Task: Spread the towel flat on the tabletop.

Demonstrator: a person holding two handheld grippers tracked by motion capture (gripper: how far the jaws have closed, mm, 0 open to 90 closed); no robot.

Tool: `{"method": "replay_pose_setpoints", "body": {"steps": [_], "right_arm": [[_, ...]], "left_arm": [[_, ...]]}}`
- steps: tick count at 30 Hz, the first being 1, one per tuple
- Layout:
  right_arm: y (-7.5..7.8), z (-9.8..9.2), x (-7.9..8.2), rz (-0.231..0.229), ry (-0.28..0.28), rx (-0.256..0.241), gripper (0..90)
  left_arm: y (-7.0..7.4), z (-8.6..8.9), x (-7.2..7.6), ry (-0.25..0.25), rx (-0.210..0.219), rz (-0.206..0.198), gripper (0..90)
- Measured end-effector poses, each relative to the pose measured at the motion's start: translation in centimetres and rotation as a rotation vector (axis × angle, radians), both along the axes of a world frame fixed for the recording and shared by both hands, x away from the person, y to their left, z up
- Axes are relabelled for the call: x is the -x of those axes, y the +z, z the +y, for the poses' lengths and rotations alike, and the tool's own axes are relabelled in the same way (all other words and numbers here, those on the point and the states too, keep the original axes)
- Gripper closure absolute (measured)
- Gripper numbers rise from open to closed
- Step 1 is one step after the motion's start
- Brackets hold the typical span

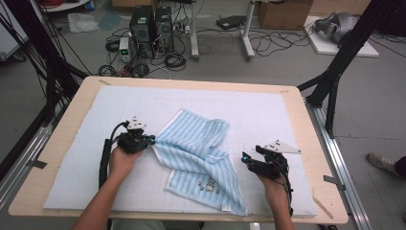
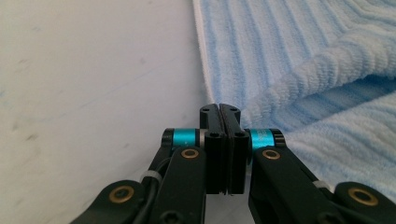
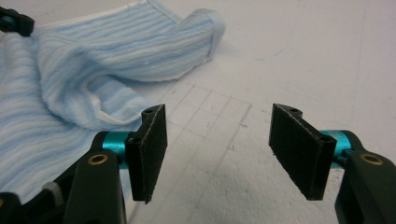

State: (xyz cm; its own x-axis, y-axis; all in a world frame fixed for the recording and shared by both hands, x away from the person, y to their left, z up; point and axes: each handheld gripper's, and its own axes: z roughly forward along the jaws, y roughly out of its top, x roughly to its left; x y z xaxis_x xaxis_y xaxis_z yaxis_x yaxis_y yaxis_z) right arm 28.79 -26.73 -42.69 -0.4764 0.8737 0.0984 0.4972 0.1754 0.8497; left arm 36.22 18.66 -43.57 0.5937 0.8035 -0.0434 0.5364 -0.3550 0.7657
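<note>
A light blue striped towel (image 1: 196, 148) lies crumpled on the mat, with a fold raised along its middle and a small printed patch near its front edge. My left gripper (image 1: 152, 140) is at the towel's left corner. In the left gripper view its jaws (image 2: 219, 108) are pressed shut, tips against the edge of the towel (image 2: 303, 56); no cloth shows between them. My right gripper (image 1: 250, 153) hovers just right of the towel. It stands open (image 3: 217, 140) over bare mat, with the towel (image 3: 70, 70) to its left and the left gripper (image 3: 14, 21) farther off.
A pale padded mat (image 1: 268, 110) with a faint grid covers most of the wooden table (image 1: 325, 191). Black frame posts (image 1: 335, 72) stand at the table's far corners. Computers and cables (image 1: 153, 28) sit on the floor beyond.
</note>
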Motion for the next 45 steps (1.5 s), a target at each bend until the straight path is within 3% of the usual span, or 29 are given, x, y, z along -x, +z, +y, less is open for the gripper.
{"method": "replay_pose_setpoints", "body": {"steps": [5,8,9,10,11,12,13,15,18,22,24,26,29,30,31,34,35,37,40,43,45], "right_arm": [[0.4,1.5,-2.1,0.022,0.021,0.019,36.9],[0.4,2.0,-3.0,0.031,0.025,0.024,36.9],[0.4,2.3,-3.4,0.037,0.031,0.026,37.1],[0.2,3.1,-4.4,0.056,0.049,0.031,39.6],[0.2,3.1,-4.4,0.056,0.049,0.031,39.6],[0.0,3.6,-4.8,0.072,0.061,0.032,40.0],[-0.2,4.2,-5.4,0.078,0.068,0.046,40.5],[-0.7,5.9,-6.9,0.113,0.096,0.057,40.9],[-0.9,7.1,-7.9,0.121,0.119,0.065,41.0],[-1.1,9.3,-9.6,0.145,0.142,0.123,42.5],[-1.5,10.6,-10.8,0.171,0.146,0.166,48.4],[-1.5,11.4,-11.1,0.148,0.156,0.219,57.1],[-1.5,11.6,-11.4,0.151,0.163,0.216,64.3],[-1.5,11.6,-11.4,0.151,0.168,0.219,70.0],[-1.4,11.8,-11.2,0.140,0.179,0.241,82.8],[-1.2,12.0,-11.3,0.134,0.188,0.282,84.9],[-0.9,12.0,-11.7,0.112,0.166,0.347,85.1],[-0.8,11.7,-12.1,0.108,0.149,0.348,85.1],[-0.5,10.9,-13.9,0.119,0.086,0.424,85.0],[0.1,11.0,-15.2,0.081,0.059,0.492,85.0],[0.7,11.1,-16.0,0.070,0.028,0.511,84.9]], "left_arm": [[-0.3,1.1,0.4,0.005,0.022,0.002,88.3],[-0.5,1.1,0.6,-0.035,0.051,-0.001,86.5],[-0.6,1.1,0.6,-0.049,0.061,-0.004,80.2],[-0.5,1.0,0.8,-0.053,0.088,-0.025,64.3],[-0.5,1.0,0.8,-0.053,0.088,-0.025,58.1],[-0.5,1.0,0.8,-0.051,0.107,-0.035,58.1],[-0.5,1.1,0.9,-0.050,0.125,-0.040,50.9],[-0.5,1.2,0.9,-0.042,0.144,-0.053,45.7],[-0.4,1.4,0.8,-0.042,0.159,-0.062,44.7],[-0.2,1.4,1.0,-0.041,0.160,-0.076,44.1],[-0.2,1.4,1.0,-0.034,0.159,-0.081,42.1],[-0.2,1.5,1.1,-0.029,0.157,-0.077,42.1],[-0.3,1.6,1.2,-0.024,0.158,-0.077,42.3],[-0.3,1.7,1.2,-0.024,0.156,-0.079,42.4],[-0.3,1.8,1.3,-0.021,0.156,-0.076,42.5],[-0.3,1.8,1.4,-0.021,0.154,-0.075,42.7],[-0.3,1.8,1.4,-0.021,0.156,-0.075,42.8],[-0.2,1.7,1.4,-0.021,0.155,-0.080,42.8],[-0.1,1.7,1.5,-0.018,0.163,-0.085,42.9],[-0.2,1.6,1.4,-0.015,0.173,-0.082,42.9],[-0.2,1.4,1.4,-0.016,0.175,-0.075,42.9]]}}
